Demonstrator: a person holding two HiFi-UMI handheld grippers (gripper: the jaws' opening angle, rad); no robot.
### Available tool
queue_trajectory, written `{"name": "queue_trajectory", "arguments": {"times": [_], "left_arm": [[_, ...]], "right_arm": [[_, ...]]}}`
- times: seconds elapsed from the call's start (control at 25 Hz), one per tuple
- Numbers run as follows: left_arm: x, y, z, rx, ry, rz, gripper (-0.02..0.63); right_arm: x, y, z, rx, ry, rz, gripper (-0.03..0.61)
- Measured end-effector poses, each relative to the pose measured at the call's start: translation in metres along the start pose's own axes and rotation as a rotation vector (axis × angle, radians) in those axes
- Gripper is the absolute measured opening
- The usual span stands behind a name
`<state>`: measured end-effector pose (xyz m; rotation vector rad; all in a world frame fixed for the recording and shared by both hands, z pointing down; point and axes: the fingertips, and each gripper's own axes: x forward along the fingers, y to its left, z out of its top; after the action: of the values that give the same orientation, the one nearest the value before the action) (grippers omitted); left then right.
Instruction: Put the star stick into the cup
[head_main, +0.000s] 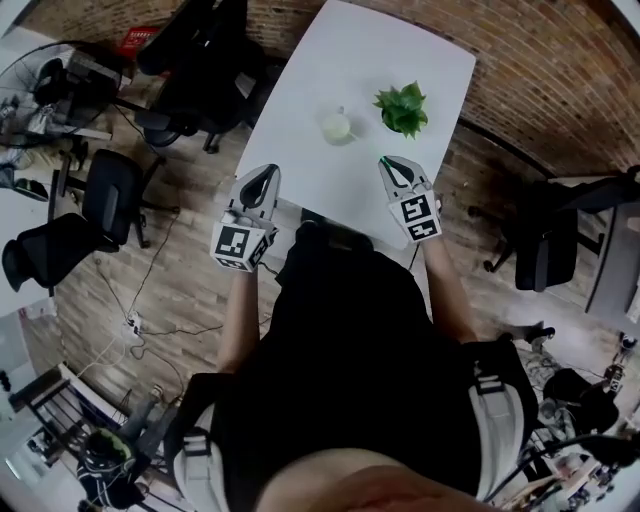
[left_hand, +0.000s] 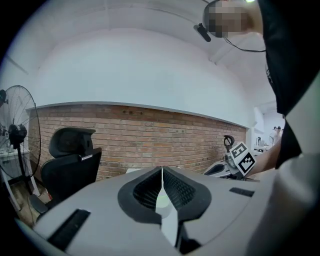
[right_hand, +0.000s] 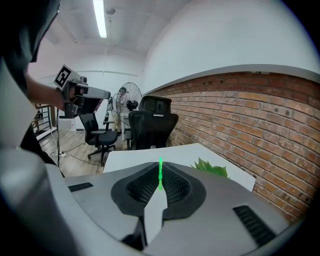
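A pale cup (head_main: 336, 126) stands near the middle of the white table (head_main: 390, 50). My right gripper (head_main: 392, 164) hovers at the table's near edge, right of the cup, shut on a thin green stick (right_hand: 160, 176) that pokes up between its jaws (right_hand: 160, 169); the star end is not visible. My left gripper (head_main: 264, 176) is at the near left table edge, a little left of the cup. Its jaws (left_hand: 162, 172) are shut with nothing held. A pale patch low in the gap between them may be the cup.
A green potted plant (head_main: 403, 108) sits right of the cup, ahead of the right gripper (right_hand: 212, 169). Black office chairs (head_main: 110, 195) (head_main: 550, 240) stand on both sides of the table, and a fan (left_hand: 12, 135) on the left. A brick wall (left_hand: 150, 140) runs behind.
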<state>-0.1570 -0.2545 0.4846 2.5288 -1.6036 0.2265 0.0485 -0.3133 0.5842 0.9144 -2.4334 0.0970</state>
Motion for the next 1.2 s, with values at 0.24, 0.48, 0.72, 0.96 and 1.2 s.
{"name": "queue_trajectory", "arguments": {"times": [0.24,0.48,0.72,0.96,1.2], "left_arm": [[0.023,0.03,-0.005,0.014,0.019,-0.053,0.026],[0.031,0.045,-0.008,0.007,0.022,-0.086,0.026],[0.036,0.057,-0.009,0.008,0.018,-0.101,0.026],[0.036,0.072,-0.009,0.007,0.014,-0.103,0.026],[0.034,0.086,-0.015,0.014,0.028,-0.094,0.026]], "right_arm": [[0.027,0.003,0.0,0.025,0.033,-0.015,0.014],[0.042,0.008,0.002,0.018,0.059,-0.027,0.014],[0.053,0.007,0.009,0.019,0.057,-0.039,0.014],[0.064,0.01,0.016,0.023,0.057,-0.048,0.014],[0.077,0.012,0.02,0.028,0.043,-0.048,0.014]]}}
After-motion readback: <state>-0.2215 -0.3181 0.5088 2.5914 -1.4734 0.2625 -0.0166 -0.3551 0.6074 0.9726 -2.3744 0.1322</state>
